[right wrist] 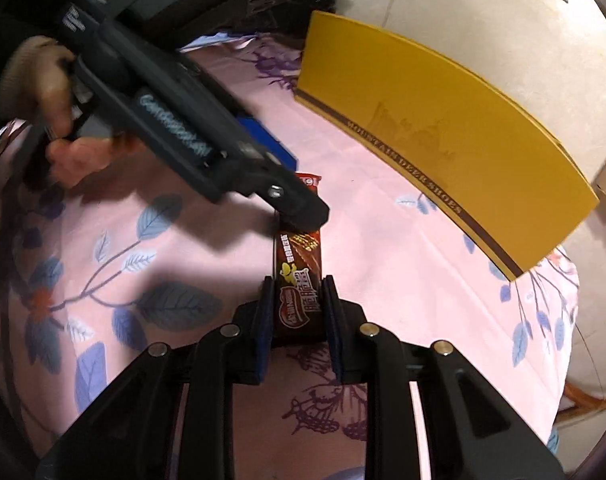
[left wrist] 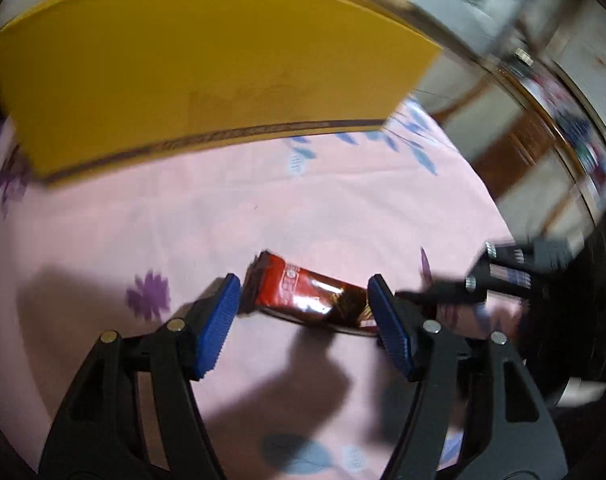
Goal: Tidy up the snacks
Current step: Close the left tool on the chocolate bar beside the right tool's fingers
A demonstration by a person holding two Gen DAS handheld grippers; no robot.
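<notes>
Gripping: the right hand-held gripper [right wrist: 296, 304], black with blue pads, is pinching one end of a glossy brown-and-red foil-wrapped snack bar [right wrist: 299, 280] between its narrowed fingers.
Snack bar position: held just above a pink floral bedsheet [right wrist: 383, 300], its long axis pointing away from the right wrist camera; whether its far end touches the sheet cannot be told.
Left hand-held gripper [left wrist: 305, 312]: spread wide — its blue pads [left wrist: 219, 324] stand on either side of the same bar [left wrist: 307, 294], seen crosswise in the left wrist view, neither one pressing it.
Other view of that gripper: in the right wrist view the left hand-held gripper [right wrist: 299, 204] slants down from the upper left, its black tip over the far end of the bar, held by a bare hand [right wrist: 43, 92].
Right gripper from the left: black linkage with small metal screws [left wrist: 495, 276] enters at the right edge, blurred.
Box: a flat mustard-yellow cardboard shoe box [right wrist: 435, 136] with a brown printed band along its lower edge lies on the sheet beyond the bar — well apart from both grippers.
Box in left wrist view: the yellow box [left wrist: 207, 68] fills the upper frame.
Background: blurred wooden furniture [left wrist: 515, 148] at right.
</notes>
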